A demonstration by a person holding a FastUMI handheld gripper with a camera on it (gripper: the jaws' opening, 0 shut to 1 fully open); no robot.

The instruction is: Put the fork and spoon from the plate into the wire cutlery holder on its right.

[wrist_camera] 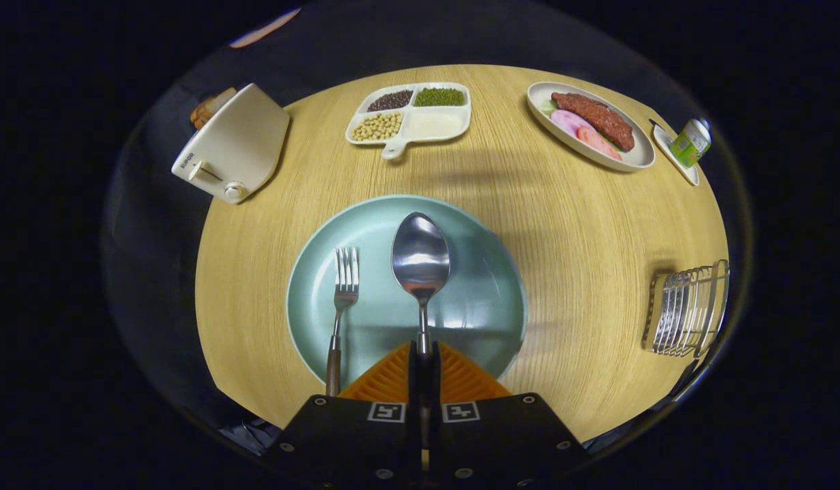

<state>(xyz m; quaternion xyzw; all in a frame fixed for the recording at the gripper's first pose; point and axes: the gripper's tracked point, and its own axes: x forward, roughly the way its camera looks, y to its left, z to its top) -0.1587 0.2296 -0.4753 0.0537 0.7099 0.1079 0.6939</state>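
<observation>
While the tool (424, 354) is clenched on the spoon (420, 262) handle over the plate (484, 286), the fork (343, 292) lies beside it; wire cutlery holder (688, 309) sits at the surface's (569, 224) right edge.

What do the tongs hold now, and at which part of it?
The tongs are shut on the spoon, gripping its handle; the bowl points forward over the plate.

The gripper (424, 355) has its fingers closed on the handle of the spoon (420, 257), whose bowl reaches over the green plate (488, 286), the fork (343, 299) lying left and the wire cutlery holder (688, 312) far right.
</observation>
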